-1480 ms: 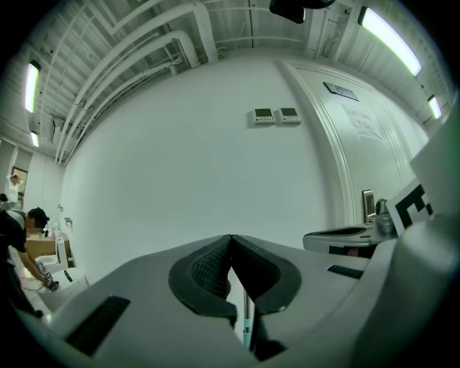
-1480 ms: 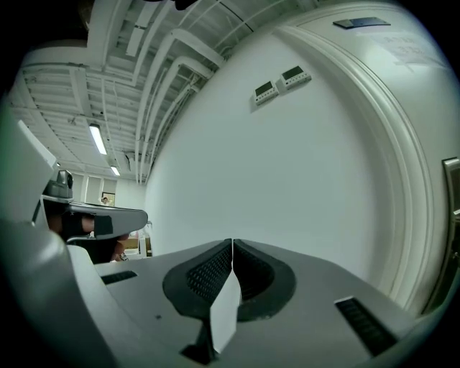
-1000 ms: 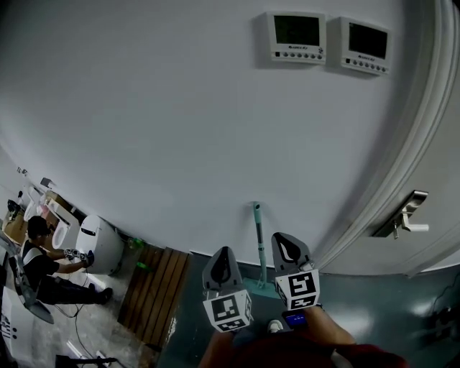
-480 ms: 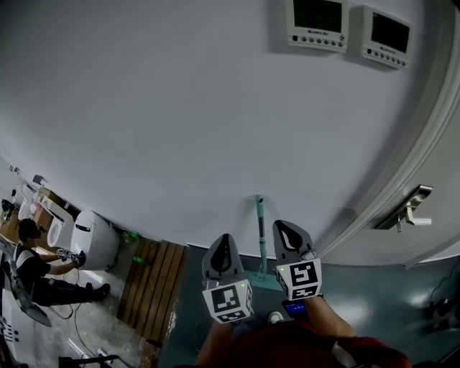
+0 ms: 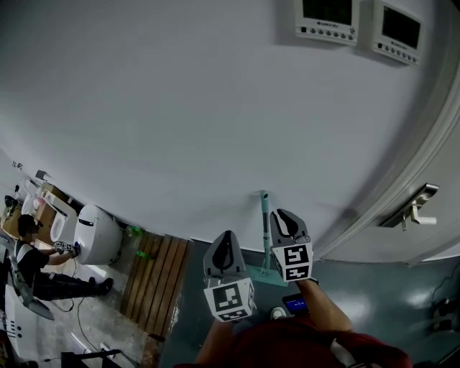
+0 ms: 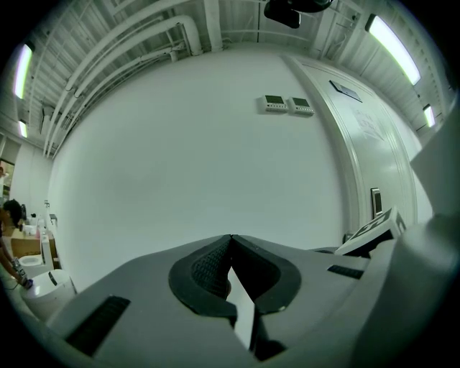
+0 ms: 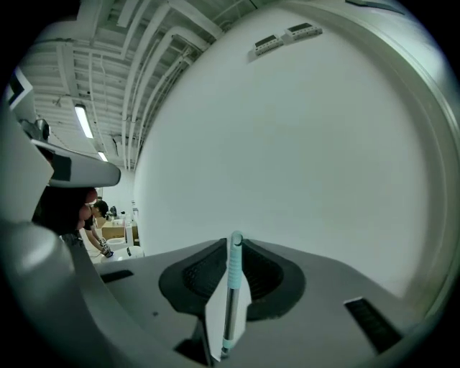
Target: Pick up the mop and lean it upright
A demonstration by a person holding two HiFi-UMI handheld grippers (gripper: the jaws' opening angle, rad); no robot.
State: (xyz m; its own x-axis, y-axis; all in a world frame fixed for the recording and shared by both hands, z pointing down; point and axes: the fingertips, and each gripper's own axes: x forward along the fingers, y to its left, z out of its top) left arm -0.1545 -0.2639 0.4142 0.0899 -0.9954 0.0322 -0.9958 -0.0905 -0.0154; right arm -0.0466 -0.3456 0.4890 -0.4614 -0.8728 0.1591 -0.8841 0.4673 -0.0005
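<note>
White wall (image 5: pixel 180 108) fills most of the head view, with two control panels (image 5: pixel 327 18) at one o'clock, a door handle (image 5: pixel 417 208) at three o'clock and dark floor (image 5: pixel 388 287) at five o'clock.

Mop (image 5: pixel 265 230): stands nearly upright just below centre, its top against the wall. Its foot is at the wall's base, partly hidden behind the right gripper (image 5: pixel 284 219). It seems to be leaned there so that wall and floor together carry it, which suggests the task's aim is met or nearly so.

Right gripper: near six o'clock, just to the three-o'clock side of the shaft. Its jaws have just been opening and stand slightly apart. Its own view shows the mop in the gap between them with wall visible on both sides, so the pads appear not to press on it. This is probably a release that lets the mop stand alone.

Left gripper (image 5: pixel 225 244): at seven o'clock, apart from the mop, jaws pressed together on nothing, judged idle.

Appearance of the mop: a ribbed pale-teal grip (image 7: pixel 233 266) with a rounded end, over a slim metal shaft (image 7: pixel 228 320).
</note>
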